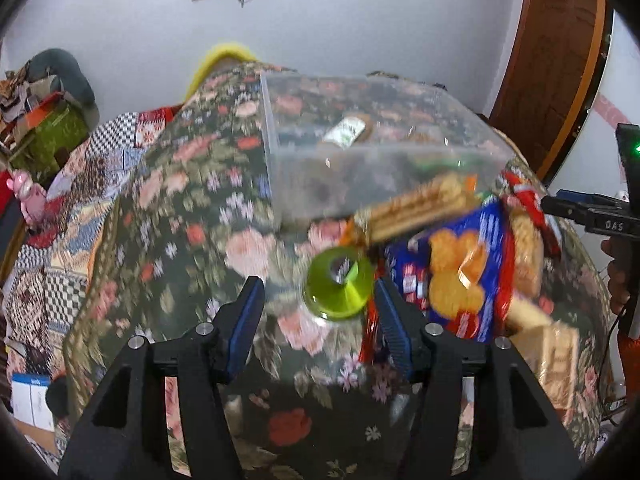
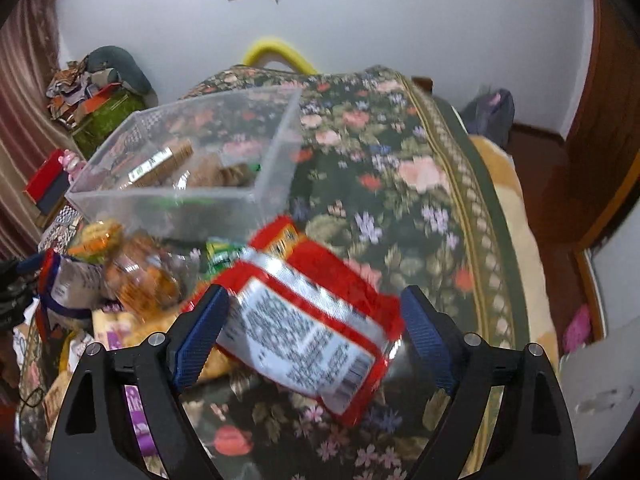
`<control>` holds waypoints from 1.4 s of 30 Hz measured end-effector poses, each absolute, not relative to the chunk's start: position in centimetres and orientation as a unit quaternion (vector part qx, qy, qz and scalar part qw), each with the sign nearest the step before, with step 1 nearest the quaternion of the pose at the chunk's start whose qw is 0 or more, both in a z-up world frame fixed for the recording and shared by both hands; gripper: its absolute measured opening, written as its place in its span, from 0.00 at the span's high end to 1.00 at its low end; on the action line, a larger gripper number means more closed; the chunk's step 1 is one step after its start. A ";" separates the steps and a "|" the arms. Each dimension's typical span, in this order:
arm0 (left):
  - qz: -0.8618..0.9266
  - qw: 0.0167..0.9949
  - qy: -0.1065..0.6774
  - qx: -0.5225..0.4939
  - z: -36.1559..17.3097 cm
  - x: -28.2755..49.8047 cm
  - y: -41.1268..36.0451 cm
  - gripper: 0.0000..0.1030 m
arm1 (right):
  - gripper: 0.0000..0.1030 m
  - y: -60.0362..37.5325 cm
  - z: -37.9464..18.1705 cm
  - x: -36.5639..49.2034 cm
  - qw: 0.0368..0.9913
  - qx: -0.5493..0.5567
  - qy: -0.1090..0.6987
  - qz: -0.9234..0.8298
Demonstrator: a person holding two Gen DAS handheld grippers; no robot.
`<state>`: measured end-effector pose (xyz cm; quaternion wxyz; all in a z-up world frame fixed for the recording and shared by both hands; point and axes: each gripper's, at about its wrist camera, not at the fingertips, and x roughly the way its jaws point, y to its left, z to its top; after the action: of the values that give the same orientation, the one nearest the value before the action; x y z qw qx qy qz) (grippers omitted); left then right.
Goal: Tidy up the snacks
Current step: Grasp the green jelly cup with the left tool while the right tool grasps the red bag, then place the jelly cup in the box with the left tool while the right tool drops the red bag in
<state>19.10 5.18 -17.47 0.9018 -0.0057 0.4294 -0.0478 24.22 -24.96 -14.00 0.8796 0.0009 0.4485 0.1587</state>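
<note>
A clear plastic bin (image 1: 360, 160) stands on the floral cloth and holds a few snack packs; it also shows in the right wrist view (image 2: 180, 200). My left gripper (image 1: 318, 300) is open over the cloth, with a green round lid (image 1: 340, 288) of a jar next to its right finger. A blue cracker pack (image 1: 460, 276) and a long biscuit pack (image 1: 416, 208) lie to the right. My right gripper (image 2: 314, 328) is open around a red and white snack pack (image 2: 312, 328), fingers apart from it. It shows from outside at the left wrist view's right edge (image 1: 568, 208).
A pile of other snack packs (image 2: 132, 276) lies left of the right gripper. The floral cloth (image 2: 400, 184) covers a raised surface that drops off at the right. Boxes and clutter (image 1: 44, 128) sit at the far left near the wall.
</note>
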 end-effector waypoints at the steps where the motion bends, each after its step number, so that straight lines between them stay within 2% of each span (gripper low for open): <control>1: -0.048 0.901 0.432 -0.007 -17.8 19.1 5.1 0.45 | 0.17 -25.2 -14.2 23.9 0.880 0.003 0.448 0.158; 5: -0.043 0.894 0.446 -0.011 -19.4 19.7 4.9 0.45 | 0.11 -26.1 -14.3 22.0 0.885 0.000 0.441 0.147; 8: -0.041 0.896 0.443 -0.015 -19.7 20.2 4.7 0.45 | 0.01 -26.6 -14.5 20.5 0.891 -0.019 0.432 0.141; 14: -0.036 0.899 0.436 -0.019 -20.0 21.2 4.6 0.45 | 0.00 -25.4 -15.4 21.0 0.888 -0.079 0.428 0.146; 16: -0.037 0.899 0.435 -0.022 -20.2 21.5 4.5 0.47 | 0.00 -24.9 -15.7 21.6 0.887 -0.090 0.427 0.154; 17: -0.040 0.899 0.435 -0.024 -20.3 21.6 4.6 0.54 | 0.00 -24.6 -15.8 22.0 0.886 -0.095 0.427 0.155; 18: -0.043 0.899 0.436 -0.025 -20.4 21.7 4.5 0.55 | 0.00 -24.4 -15.9 22.5 0.885 -0.099 0.426 0.158; 23: -0.041 0.901 0.432 -0.025 -20.4 21.3 4.6 0.55 | 0.00 -23.9 -16.7 25.2 0.869 -0.110 0.449 0.179; 30: -0.037 0.901 0.432 -0.023 -20.1 20.5 4.6 0.56 | 0.00 -24.9 -18.7 29.2 0.837 -0.049 0.505 0.202; 32: -0.038 0.902 0.430 -0.023 -19.9 20.3 4.6 0.56 | 0.05 -25.2 -18.7 29.0 0.843 -0.039 0.498 0.201; 34: -0.036 0.903 0.428 -0.019 -19.5 20.1 4.5 0.56 | 0.21 -25.3 -18.5 28.3 0.850 -0.049 0.488 0.195; 37: -0.032 0.905 0.423 -0.017 -18.9 20.0 4.5 0.56 | 0.33 -25.6 -18.1 27.0 0.859 -0.048 0.475 0.186; 42: -0.026 0.911 0.412 -0.023 -17.5 19.7 4.9 0.56 | 0.35 -26.2 -16.3 25.6 0.873 -0.048 0.454 0.171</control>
<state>19.69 4.86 -17.52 0.9107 -0.0232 0.4116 -0.0260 25.58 -26.23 -16.27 0.8732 -0.0480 0.4537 0.1715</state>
